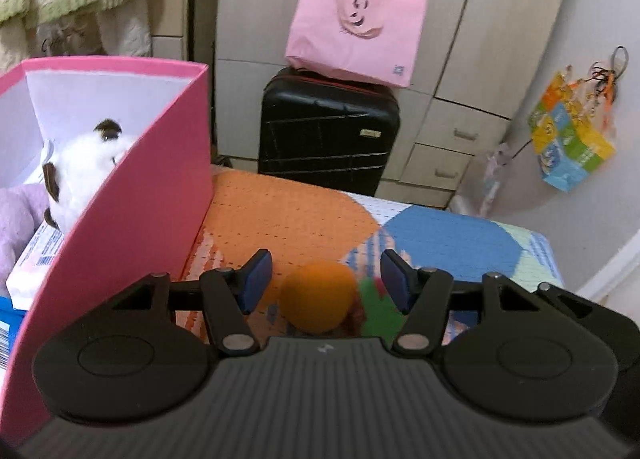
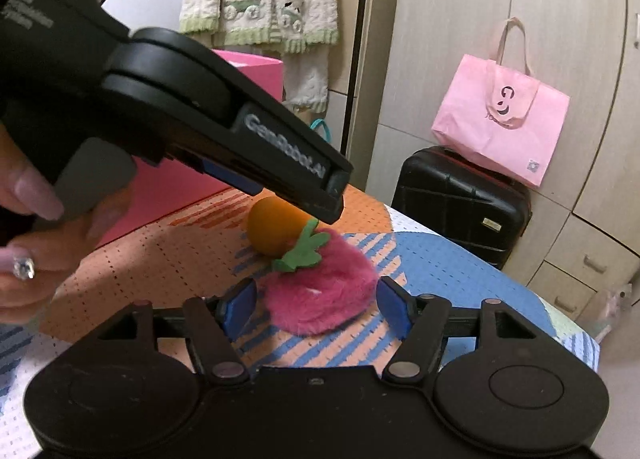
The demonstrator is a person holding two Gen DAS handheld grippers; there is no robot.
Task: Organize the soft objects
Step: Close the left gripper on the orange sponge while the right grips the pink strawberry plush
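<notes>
1. Looking along the left gripper in the left wrist view, its jaws stand apart with the orange ball between the two blue pads but touching neither; the ball rests on the patterned cover at about 6 o'clock in the frame, just ahead of the gripper body

2. At 9 o'clock in the same view stands the pink box, its near wall just beside the left finger; inside it lie a white plush toy with brown patches and something lilac at the far left edge

3. In the right wrist view the right gripper is likewise spread, its pads flanking the pink furry strawberry without pressing on it; the strawberry lies flat on the cover at 6 o'clock, its green felt leaf pointing to 12 o'clock and touching the orange ball

4. The left gripper crosses this view from 10 o'clock down to the ball, held by a hand at 9 o'clock

5. Both toys look light and yielding. The ball seems round and smooth, so it may roll or squirt out; take it across its widest middle. The strawberry's long pile should compress and grip well; take it across the body rather than by the thin leaf, which would probably bend
</notes>
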